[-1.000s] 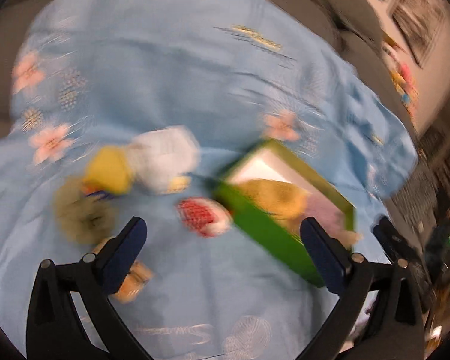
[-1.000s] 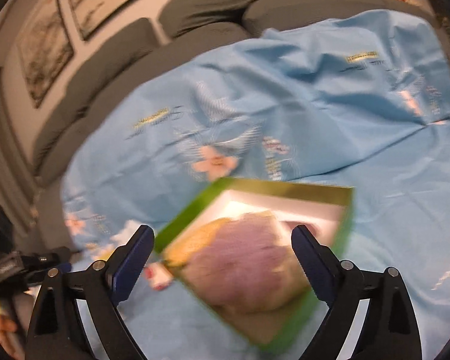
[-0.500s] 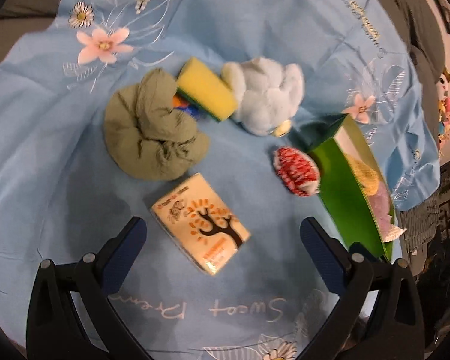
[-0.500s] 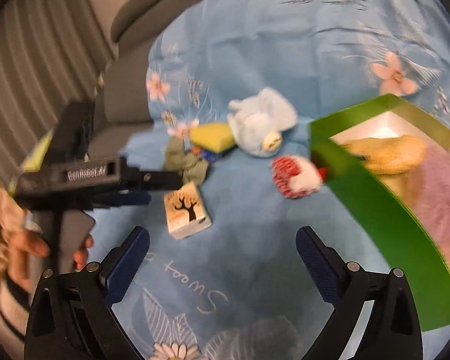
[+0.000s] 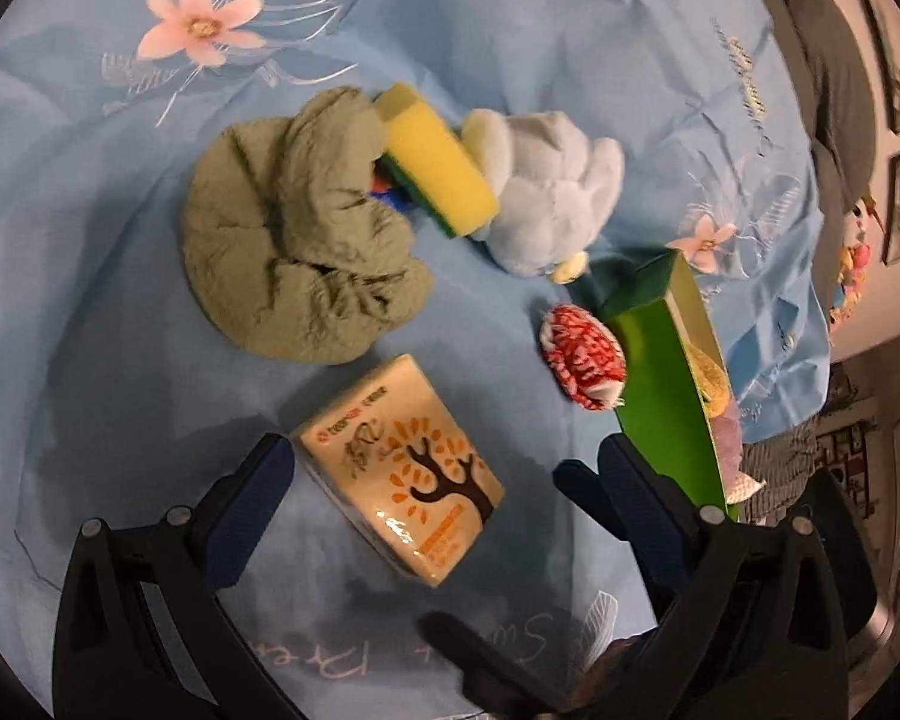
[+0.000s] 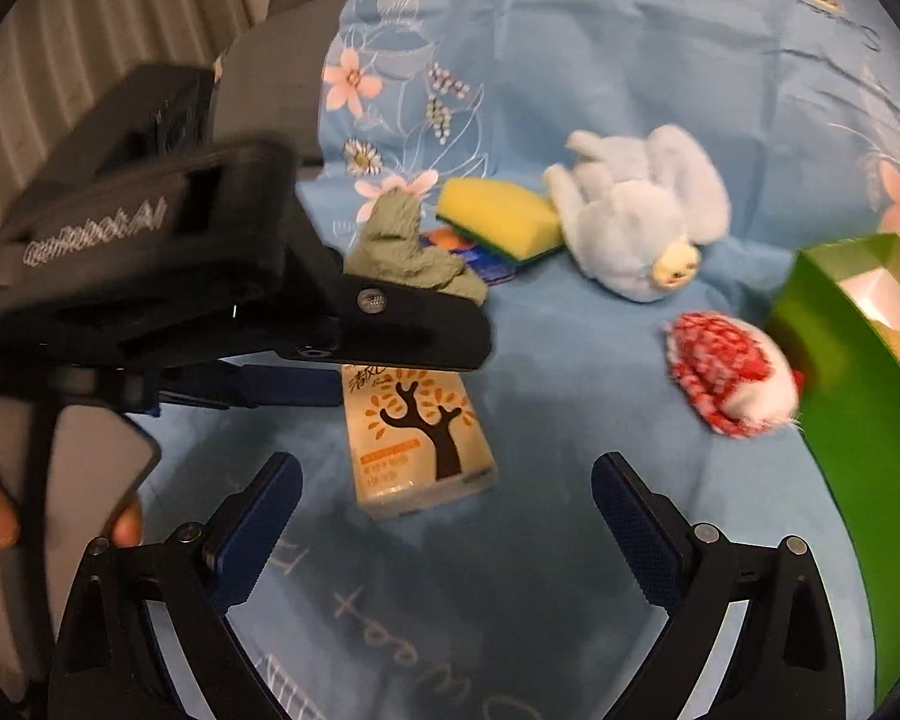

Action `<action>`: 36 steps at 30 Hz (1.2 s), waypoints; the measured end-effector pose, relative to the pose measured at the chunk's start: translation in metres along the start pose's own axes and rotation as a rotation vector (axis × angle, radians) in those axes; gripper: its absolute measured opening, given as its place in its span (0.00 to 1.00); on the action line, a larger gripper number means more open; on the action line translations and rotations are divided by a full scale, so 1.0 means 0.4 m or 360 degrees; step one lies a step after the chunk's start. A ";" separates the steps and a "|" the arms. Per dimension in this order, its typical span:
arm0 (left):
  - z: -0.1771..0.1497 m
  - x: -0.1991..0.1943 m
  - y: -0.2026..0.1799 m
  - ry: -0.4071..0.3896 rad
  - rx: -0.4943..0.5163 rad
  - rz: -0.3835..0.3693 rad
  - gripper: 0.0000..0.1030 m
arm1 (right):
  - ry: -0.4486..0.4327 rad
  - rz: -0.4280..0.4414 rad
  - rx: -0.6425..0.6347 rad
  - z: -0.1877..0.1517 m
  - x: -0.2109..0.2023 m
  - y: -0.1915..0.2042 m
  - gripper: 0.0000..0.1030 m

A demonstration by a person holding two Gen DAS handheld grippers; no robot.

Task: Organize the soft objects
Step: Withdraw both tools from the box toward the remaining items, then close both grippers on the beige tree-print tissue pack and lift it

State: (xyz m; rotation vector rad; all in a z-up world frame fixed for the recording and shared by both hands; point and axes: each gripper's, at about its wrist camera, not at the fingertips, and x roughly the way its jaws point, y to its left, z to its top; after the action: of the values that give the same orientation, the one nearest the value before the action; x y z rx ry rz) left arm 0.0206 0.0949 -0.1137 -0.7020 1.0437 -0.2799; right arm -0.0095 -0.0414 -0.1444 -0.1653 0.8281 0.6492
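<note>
the left gripper [image 5: 438, 474] hangs low over the blue cloth [image 5: 90, 300] with its fingers spread wide and just starting to close; the tissue pack [image 5: 399, 468] lies between them, one corner right beside the left pad, but neither pad presses on it, so nothing is held. that placement reads as a lineup for a grasp across the pack's short side, which looks to be why the gripper is angled down at it. the right gripper [image 6: 444, 516] is also wide and empty, hovering above the cloth near the same pack, which sits just beyond its tips; it seems to be waiting clear of the other tool rather than competing for the pack. a little farther lies the red-and-white ball [image 5: 582, 357], close against the outer wall of the green box [image 5: 660, 396], which stands at the right with soft items already inside, probably the collecting place. beyond the pack the olive cloth bundle [image 5: 294, 252] sits crumpled, with the yellow sponge [image 5: 435, 168] leaning on its far edge over a small orange-and-blue thing i cannot identify. the pale blue plush [image 5: 546, 192] touches the sponge's other side. these loose pieces lie clustered near the box, so each is a short carry.
</note>
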 end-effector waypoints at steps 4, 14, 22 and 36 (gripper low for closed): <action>-0.002 0.006 0.025 0.0025 -0.0069 0.0032 0.72 | 0.0050 0.0046 0.0036 0.005 0.043 0.003 0.94; -0.005 -0.009 0.055 0.0038 -0.0097 0.0074 0.35 | 0.0077 0.0016 0.0079 0.007 0.073 -0.003 0.55; -0.017 -0.016 0.030 0.0060 -0.0073 0.0031 0.33 | 0.0019 0.0017 0.0096 -0.022 0.018 0.003 0.54; -0.073 -0.098 -0.103 -0.0079 0.0087 -0.0080 0.33 | -0.0196 0.0014 0.0047 -0.040 -0.167 -0.007 0.54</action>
State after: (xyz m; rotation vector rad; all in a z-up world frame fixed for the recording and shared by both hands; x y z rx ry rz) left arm -0.0193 0.0731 -0.0688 -0.6835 0.9688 -0.3318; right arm -0.0512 -0.0813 -0.1067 -0.0941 0.7198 0.6490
